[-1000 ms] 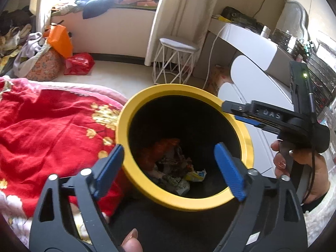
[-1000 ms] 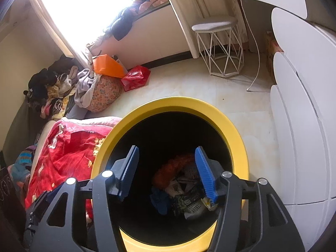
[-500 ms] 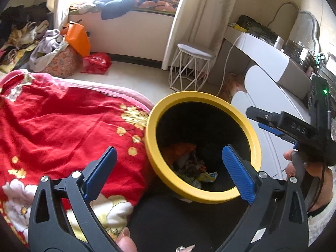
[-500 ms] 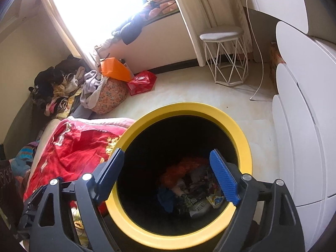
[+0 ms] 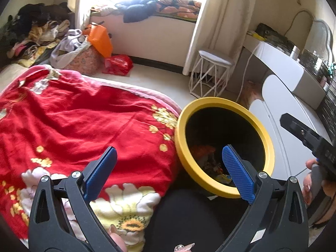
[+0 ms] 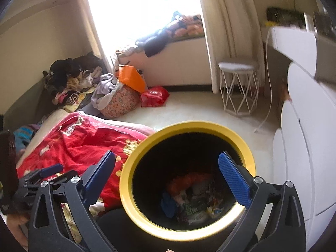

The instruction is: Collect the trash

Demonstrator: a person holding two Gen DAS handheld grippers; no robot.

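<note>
1. Blue-padded left gripper [image 5: 169, 172]: jaws wide, nothing between the pads; right gripper [image 6: 171, 177]: jaws opening, nothing gripped.
2. Yellow-rimmed black bin [image 6: 189, 126]: upright, mouth facing up, beneath the right jaws; trash [image 6: 190, 199] heaped at its bottom.
3. Red floral blanket [image 5: 73, 126]: left of the bin, touching its rim.
4. Pale floor [image 6: 189, 107], white wire stool [image 6: 238, 84], curtained window [image 6: 136, 10] beyond.

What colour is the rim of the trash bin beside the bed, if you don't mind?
The bin's rim is bright yellow, around a black inside; the right wrist view shows it best.
</note>
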